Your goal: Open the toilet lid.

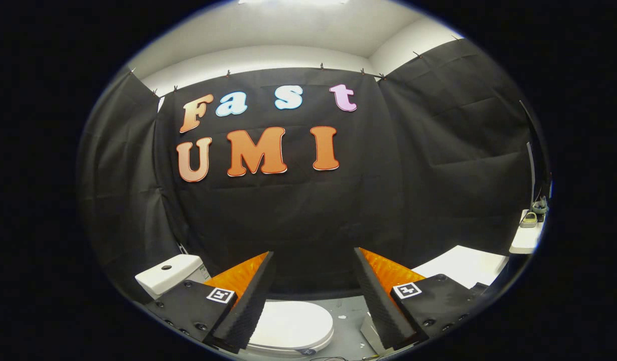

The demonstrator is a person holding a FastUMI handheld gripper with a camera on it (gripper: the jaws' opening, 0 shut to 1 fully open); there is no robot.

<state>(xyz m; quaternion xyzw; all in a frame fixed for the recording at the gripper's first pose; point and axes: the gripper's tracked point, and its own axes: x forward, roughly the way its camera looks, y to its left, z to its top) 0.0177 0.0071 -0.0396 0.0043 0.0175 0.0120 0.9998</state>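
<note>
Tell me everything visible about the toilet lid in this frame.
The toilet lid is white, smooth and glossy, plastic by the look of it, oval with a rounded front edge. It lies flat and closed over the bowl, low between and below the open fingers of the tool, whose left finger hides part of it. Nothing touches it. The white tank stands behind it to the left, against the black cloth wall.

Gripper [313, 301] held level, fingers spread wide, gripping nothing
</note>
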